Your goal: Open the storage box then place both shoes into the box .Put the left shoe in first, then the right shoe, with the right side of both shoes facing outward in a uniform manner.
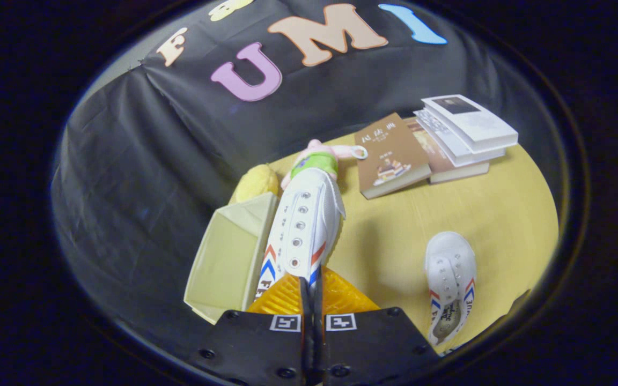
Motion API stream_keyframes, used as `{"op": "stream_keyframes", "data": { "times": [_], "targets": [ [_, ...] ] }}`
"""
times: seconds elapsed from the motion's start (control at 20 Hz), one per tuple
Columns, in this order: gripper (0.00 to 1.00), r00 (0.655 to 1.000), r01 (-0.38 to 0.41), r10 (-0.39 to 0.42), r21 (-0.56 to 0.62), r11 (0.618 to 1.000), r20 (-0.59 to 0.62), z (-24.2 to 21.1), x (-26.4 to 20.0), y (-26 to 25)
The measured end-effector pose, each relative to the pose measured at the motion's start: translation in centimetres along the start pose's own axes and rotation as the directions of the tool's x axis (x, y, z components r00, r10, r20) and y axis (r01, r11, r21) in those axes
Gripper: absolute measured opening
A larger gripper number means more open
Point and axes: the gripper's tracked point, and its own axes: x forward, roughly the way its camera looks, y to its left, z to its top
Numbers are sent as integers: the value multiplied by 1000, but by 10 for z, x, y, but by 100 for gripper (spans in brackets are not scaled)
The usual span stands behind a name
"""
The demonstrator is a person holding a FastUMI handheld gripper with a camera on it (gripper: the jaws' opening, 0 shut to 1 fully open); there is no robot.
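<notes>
My gripper [311,292] is shut on a white canvas shoe [302,228] with red and blue chevrons. Both orange fingers [282,297] press on its heel end. The shoe is lifted and points away from me, its toe toward the back of the table. Just to its left stands the open pale yellow storage box [223,262], with nothing visible inside it. A second matching white shoe [450,281] lies on the yellow table [448,209] to the right of the fingers, toe pointing away.
Beyond the held shoe lie a pink plush toy with a green band [317,158] and a yellow plush [257,182]. A brown book [389,155] and a stack of books [462,134] sit at the table's far right. Black cloth walls the booth.
</notes>
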Motion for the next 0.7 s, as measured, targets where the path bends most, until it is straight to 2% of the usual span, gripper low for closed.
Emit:
{"op": "stream_keyframes", "data": {
  "times": [0.25,0.4,0.55,0.7],
  "targets": [
    [3,997,-72,74,-57,996,28,13,-2,62],
    [3,994,-107,107,-95,990,1,4,9,92],
    [3,993,-111,106,-114,987,-45,-17,28,115],
    [3,994,-75,66,-104,992,-86,-40,53,126]
  ]
}}
